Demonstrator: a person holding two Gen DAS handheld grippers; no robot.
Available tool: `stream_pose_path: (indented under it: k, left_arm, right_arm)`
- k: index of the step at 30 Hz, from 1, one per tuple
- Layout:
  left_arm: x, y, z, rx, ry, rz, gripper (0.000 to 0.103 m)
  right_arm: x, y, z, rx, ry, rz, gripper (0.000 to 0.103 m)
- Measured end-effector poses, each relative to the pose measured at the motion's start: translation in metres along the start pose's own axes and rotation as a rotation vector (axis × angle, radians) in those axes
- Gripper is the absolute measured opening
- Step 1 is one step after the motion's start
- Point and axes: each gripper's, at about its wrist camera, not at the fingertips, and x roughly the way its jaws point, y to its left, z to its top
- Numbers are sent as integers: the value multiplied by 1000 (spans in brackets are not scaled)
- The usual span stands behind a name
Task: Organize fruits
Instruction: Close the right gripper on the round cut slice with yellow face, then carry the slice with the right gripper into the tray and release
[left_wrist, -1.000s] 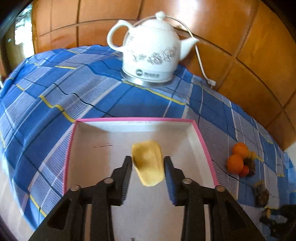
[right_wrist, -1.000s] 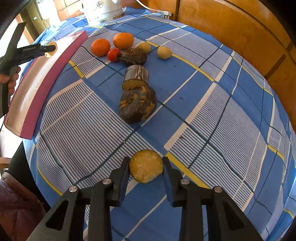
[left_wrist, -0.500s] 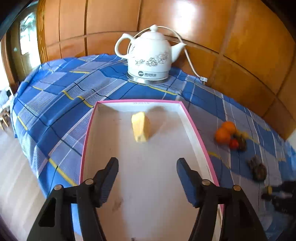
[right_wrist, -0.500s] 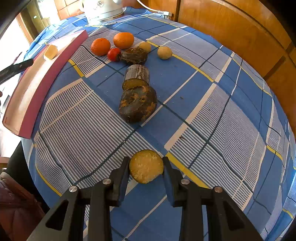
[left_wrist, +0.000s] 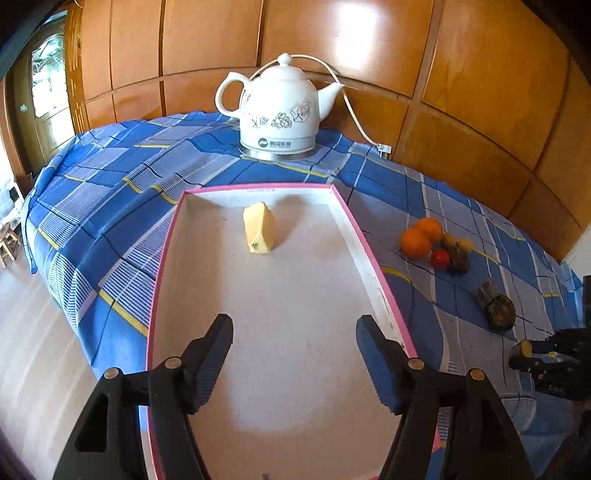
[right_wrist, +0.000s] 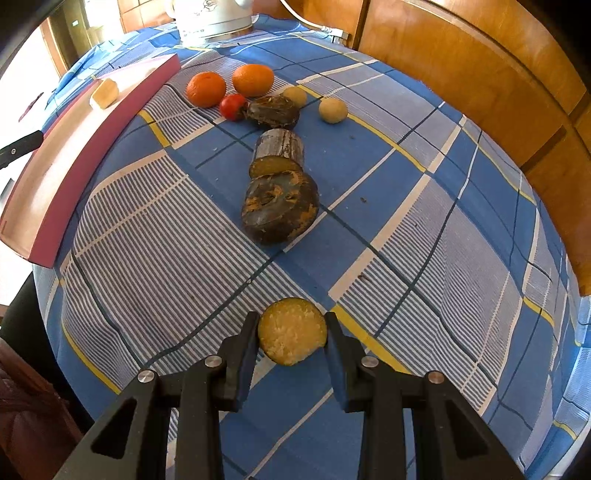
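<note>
Sorting barely started: one yellow fruit chunk (left_wrist: 259, 233) lying in pink-rimmed tray (left_wrist: 373, 254), far end. Left gripper (left_wrist: 294, 350) hovering over tray, jaws spread wide, empty. Right gripper (right_wrist: 291, 334) clamped on round yellow-fleshed slice (right_wrist: 291, 330), low over checked tablecloth (right_wrist: 424, 229), well apart from tray. Left on cloth: two oranges (right_wrist: 205, 89), small tomato (right_wrist: 232, 106), two pale round fruits (right_wrist: 332, 110), three dark-skinned pieces (right_wrist: 279, 212). Most of job judged remaining
</note>
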Motion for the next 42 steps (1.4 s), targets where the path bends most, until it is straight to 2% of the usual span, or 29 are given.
stream_pose_path:
  k: [16, 21, 28, 36, 42]
  left_arm:
    - [-3, 9, -6, -26, 2, -16, 72]
    - [-2, 11, -8, -33, 2, -14, 73]
    - [-3, 21, -9, -56, -1, -10, 73]
    - [-4, 39, -10, -100, -6, 9, 73]
    - [-4, 50, -13, -125, -3, 17, 73]
  right_arm:
    - [-8, 11, 4, -18, 18, -23, 34]
    - [-32, 34, 11, -51, -51, 38, 34]
    - [-58, 85, 46, -109, -166, 179, 34]
    - [-57, 134, 99, -135, -229, 285, 34]
    - [-38, 162, 142, -129, -236, 289, 34]
